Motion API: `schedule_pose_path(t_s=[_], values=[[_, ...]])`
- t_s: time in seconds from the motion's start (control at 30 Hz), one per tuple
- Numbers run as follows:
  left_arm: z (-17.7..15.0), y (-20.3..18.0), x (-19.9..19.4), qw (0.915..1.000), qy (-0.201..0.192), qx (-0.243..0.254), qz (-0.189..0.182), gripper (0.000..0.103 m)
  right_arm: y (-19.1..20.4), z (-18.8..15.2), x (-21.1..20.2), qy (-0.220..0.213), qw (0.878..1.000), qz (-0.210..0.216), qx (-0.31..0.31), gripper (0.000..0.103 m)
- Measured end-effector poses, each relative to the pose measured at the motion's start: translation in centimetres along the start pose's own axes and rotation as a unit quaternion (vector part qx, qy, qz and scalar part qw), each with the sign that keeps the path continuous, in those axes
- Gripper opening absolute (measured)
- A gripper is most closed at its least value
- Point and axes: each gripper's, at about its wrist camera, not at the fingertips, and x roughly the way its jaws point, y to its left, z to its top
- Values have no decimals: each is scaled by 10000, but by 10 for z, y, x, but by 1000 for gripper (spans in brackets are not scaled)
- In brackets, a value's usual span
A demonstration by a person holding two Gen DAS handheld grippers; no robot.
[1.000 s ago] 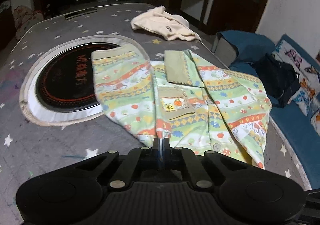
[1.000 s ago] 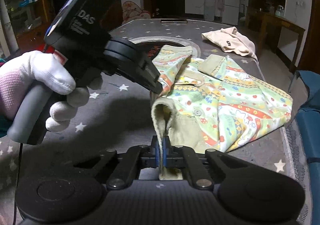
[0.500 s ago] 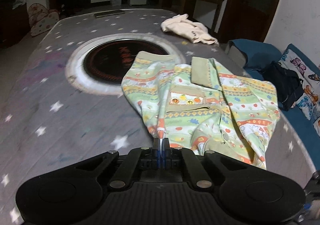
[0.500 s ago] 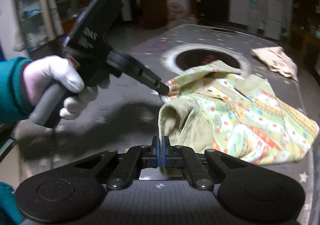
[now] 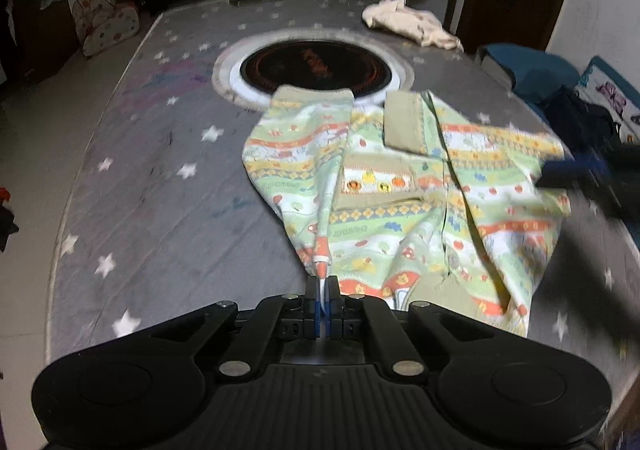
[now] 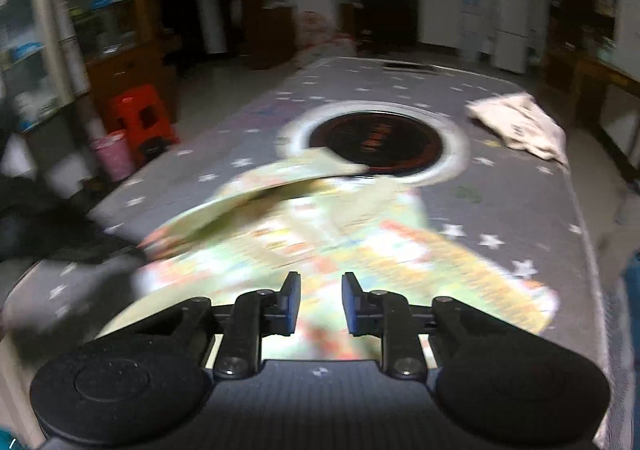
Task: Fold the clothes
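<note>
A grey star-printed tabletop (image 5: 152, 210) carries a green, orange and yellow patterned children's shirt (image 5: 400, 190), which lies on the near right part. Behind the shirt, at the tabletop's centre, sits a round black cooktop with a white ring (image 5: 316, 68); the shirt's far sleeve overlaps its near edge. A crumpled cream garment (image 5: 408, 24) lies at the far right corner, well apart from the shirt. The left gripper (image 5: 322, 290) pinches the shirt's near edge. The right gripper (image 6: 320, 304) hangs over the shirt, fingers apart.
</note>
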Motion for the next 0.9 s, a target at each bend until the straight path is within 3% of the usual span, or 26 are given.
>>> schedule_pose_path(t_s=[0.1, 0.17, 0.3, 0.37, 0.63, 0.73, 0.77, 0.9], values=[[-8, 12, -10, 9997, 165, 63, 144, 7, -19, 8, 19, 64, 9995, -146, 271, 26], [-13, 19, -17, 9993, 230, 128, 253, 21, -24, 14, 34, 87, 9992, -204, 332, 33], [-19, 31, -30, 9988, 177, 190, 425, 29, -29, 25, 65, 89, 9981, -364, 479, 35], [-17, 36, -36, 9989, 91, 128, 440, 39, -33, 30, 81, 118, 9972, -474, 566, 38], [4, 33, -26, 9996, -235, -74, 139, 49, -47, 41, 119, 325, 9940, -765, 711, 40], [11, 25, -14, 9996, -267, -113, -20, 50, -50, 42, 128, 418, 9941, -737, 680, 35], [14, 22, -9, 9995, -277, -127, -72, 50, -50, 42, 129, 445, 9944, -711, 642, 26], [24, 12, 5, 9990, -326, -158, -243, 50, -45, 40, 123, 380, 9956, -728, 460, 9]])
